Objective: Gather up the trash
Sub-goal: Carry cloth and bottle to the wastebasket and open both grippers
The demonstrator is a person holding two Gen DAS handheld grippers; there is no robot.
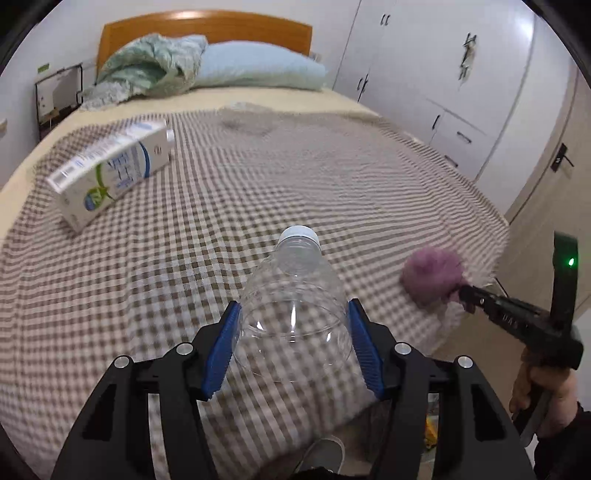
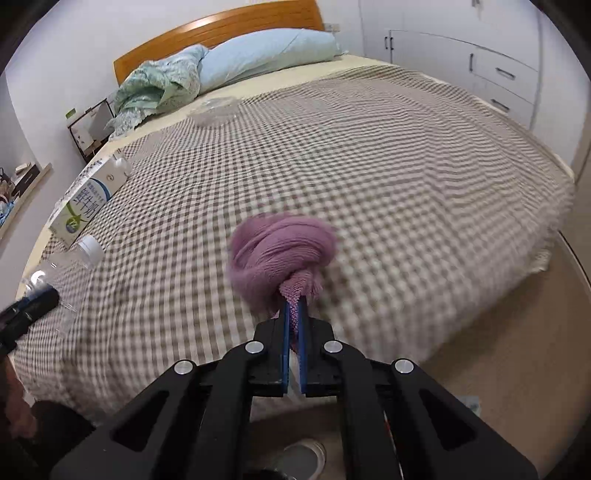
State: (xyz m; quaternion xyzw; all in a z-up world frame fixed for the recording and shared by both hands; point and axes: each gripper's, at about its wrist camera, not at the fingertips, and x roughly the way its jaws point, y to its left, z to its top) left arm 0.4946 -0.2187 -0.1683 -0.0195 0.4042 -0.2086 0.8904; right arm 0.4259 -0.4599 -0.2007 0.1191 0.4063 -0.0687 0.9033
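A: What does the left gripper [image 1: 293,317] have?

B: A clear plastic bottle [image 1: 295,295] with a white cap [image 1: 298,233]; the blue pads [image 1: 225,343] sit against either side of its body, spread about as wide as the bottle itself, so the grip is on the bottle; the cap points away from the camera, out over the checked blanket [image 1: 258,177].

A: And the right gripper [image 2: 294,306]?

B: Its blue pads [image 2: 285,332] are drawn nearly together, pinching a tail of a balled-up purple cloth [image 2: 280,251]; the ball sits just past the fingertips, over the blanket near the foot of the bed [image 2: 369,166]; I cannot tell whether it touches the blanket; both views are blurred there.

A: Where do the two grippers stand to each other?

B: Side by side at the foot of the bed; in the left wrist view the purple cloth shows to the right of the bottle, a little apart from it.

A: Anything else lying about?

B: A milk carton [image 1: 110,170] lies on its side on the blanket, toward the left edge of the bed, well apart from the bottle; further up, by the wooden headboard [image 1: 207,29], a blue pillow [image 1: 258,66] and a crumpled green quilt [image 1: 151,66] lie touching; white wardrobes [image 1: 443,74] stand along the right wall.
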